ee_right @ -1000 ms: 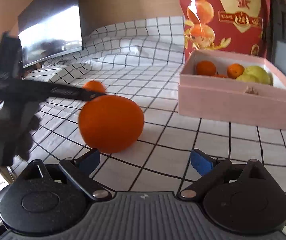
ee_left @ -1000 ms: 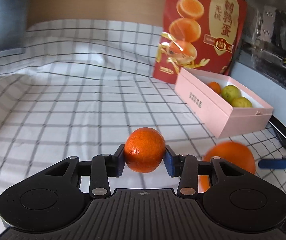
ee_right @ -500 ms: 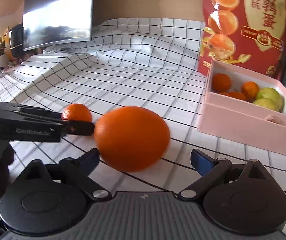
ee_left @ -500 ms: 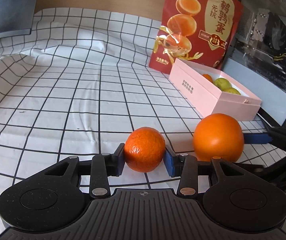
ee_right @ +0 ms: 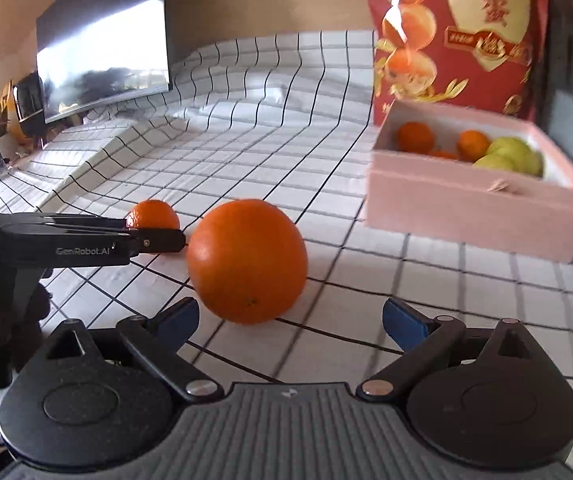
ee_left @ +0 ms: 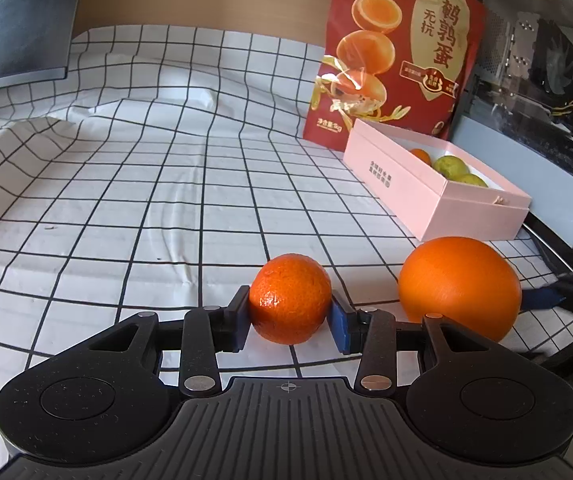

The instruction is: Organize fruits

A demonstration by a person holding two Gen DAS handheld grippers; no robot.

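Low over checkered cloth (ee_left: 166, 184): left gripper (ee_left: 289, 316) clamps mandarin (ee_left: 290, 298); right gripper (ee_right: 290, 320) spread wide, tilted down.

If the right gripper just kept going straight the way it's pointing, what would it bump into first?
Most likely the large orange. It sits on the checked cloth just ahead of the open right gripper, slightly left of centre, so its left finger might touch first.
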